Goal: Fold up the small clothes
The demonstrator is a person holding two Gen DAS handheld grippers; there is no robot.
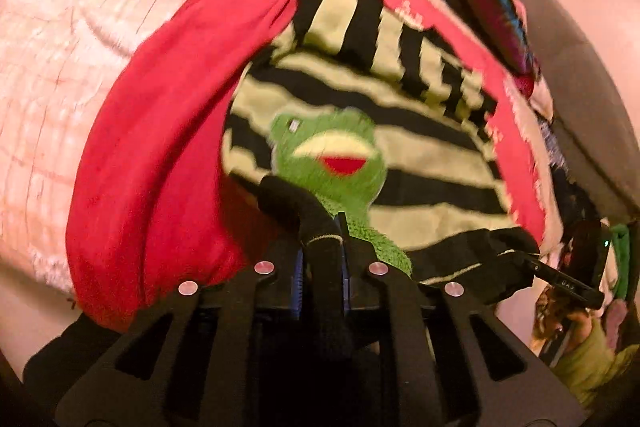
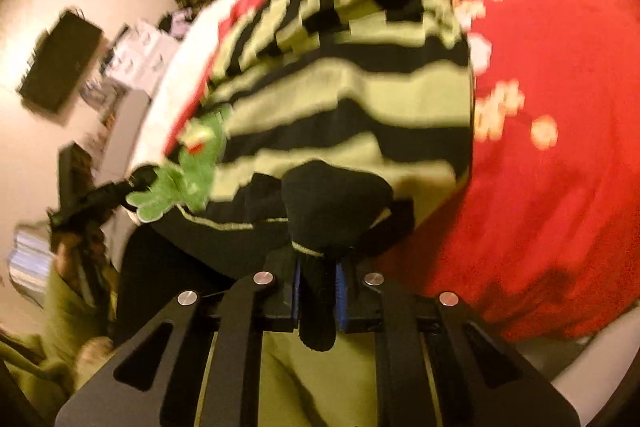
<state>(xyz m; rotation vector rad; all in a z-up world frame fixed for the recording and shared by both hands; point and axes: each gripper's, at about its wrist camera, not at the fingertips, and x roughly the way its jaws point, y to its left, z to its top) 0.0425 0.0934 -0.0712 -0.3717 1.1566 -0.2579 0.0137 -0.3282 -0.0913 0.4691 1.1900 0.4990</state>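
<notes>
I am clamping the black hem of the green-and-black striped knit sweater point(image 1: 400, 163) in both the left gripper point(image 1: 323, 247) and the right gripper point(image 2: 318, 263). I am advising level, equal lifting, carrying the near hem far over the red blanket point(image 1: 160, 147).

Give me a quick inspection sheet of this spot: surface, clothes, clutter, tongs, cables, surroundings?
Surface: red blanket over a white quilted cover.
Job's things: striped sweater, black and pale green, with a plush frog on its front.
Clutter: colourful fabric pile at the far edge.
Tongs: left tongs shut on the sweater's black hem; right tongs shut on the hem too.
Cables: nothing seen.
Surroundings: dark box on the pale floor; a green sleeve.
</notes>
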